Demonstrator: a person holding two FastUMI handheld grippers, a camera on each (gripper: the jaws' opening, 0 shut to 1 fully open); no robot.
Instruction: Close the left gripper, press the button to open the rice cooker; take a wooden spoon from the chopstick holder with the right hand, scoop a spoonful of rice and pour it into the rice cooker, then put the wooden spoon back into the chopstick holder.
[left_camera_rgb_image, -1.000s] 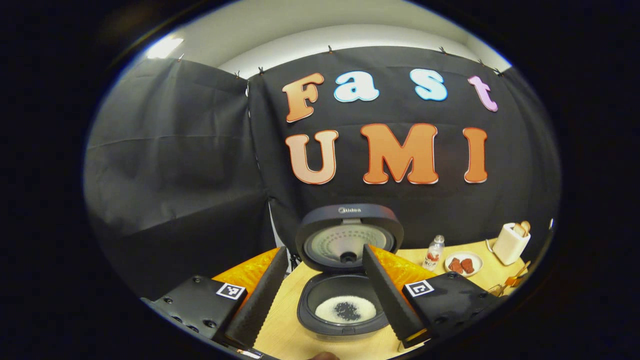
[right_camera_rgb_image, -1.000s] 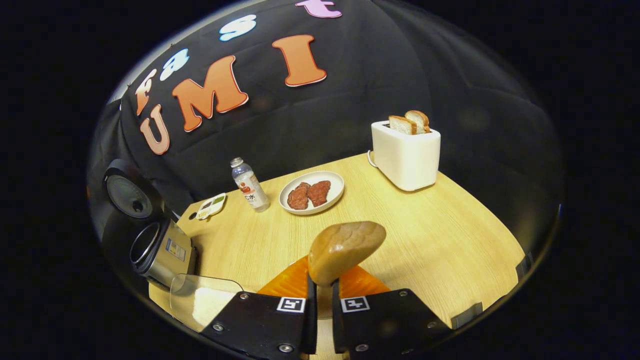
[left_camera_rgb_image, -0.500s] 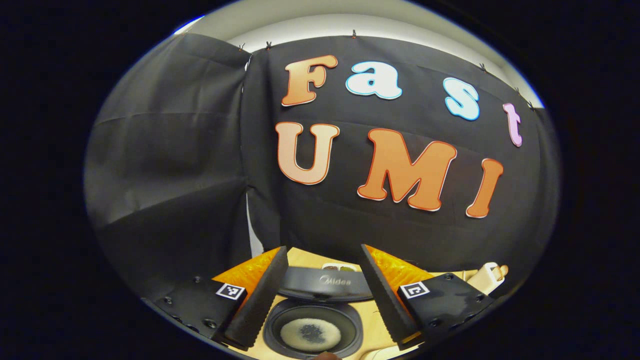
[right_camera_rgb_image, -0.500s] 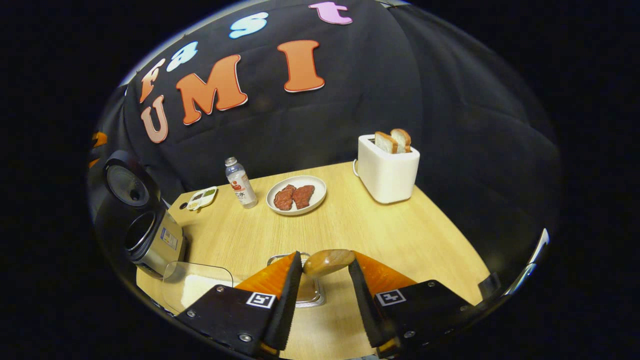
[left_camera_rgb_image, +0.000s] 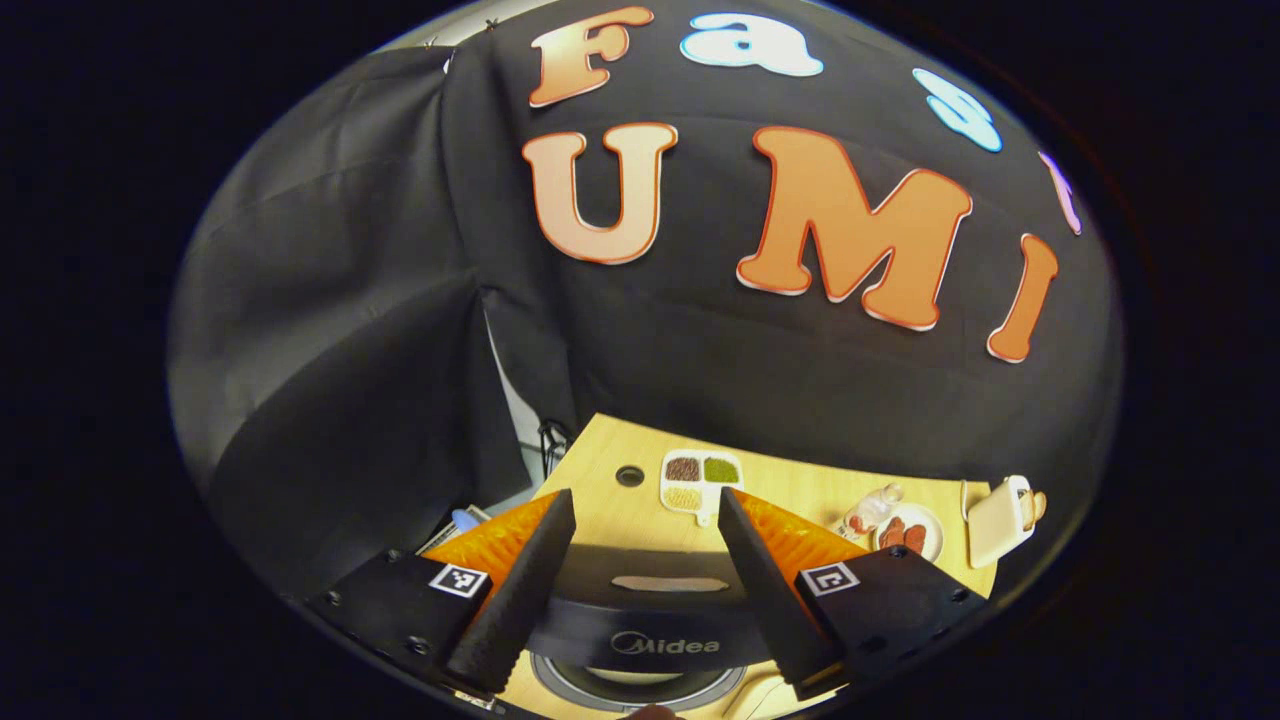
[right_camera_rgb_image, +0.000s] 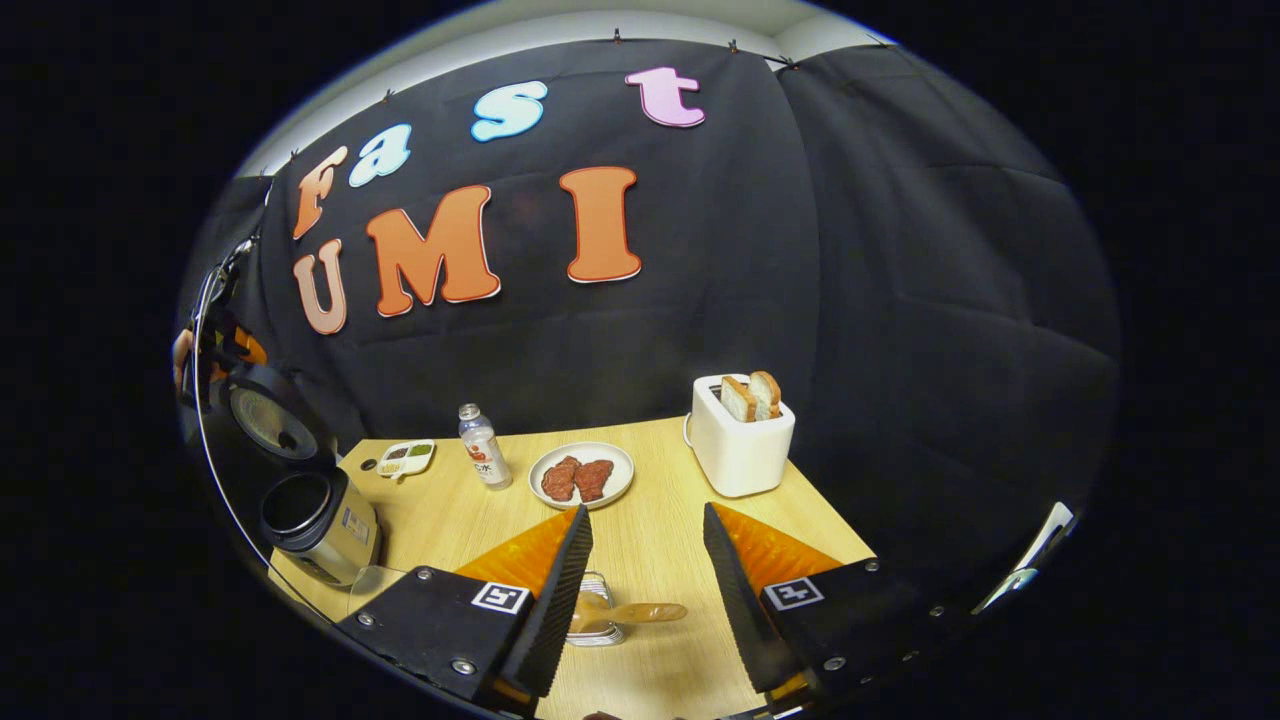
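The wooden spoon (right_camera_rgb_image: 628, 612) lies back in the chopstick holder (right_camera_rgb_image: 596, 625), so I judge the task finished. My right tool (right_camera_rgb_image: 640, 570) hangs open above it, holding nothing. My left tool (left_camera_rgb_image: 640, 560) is open over the rice cooker (left_camera_rgb_image: 640, 625), whose lid is raised.
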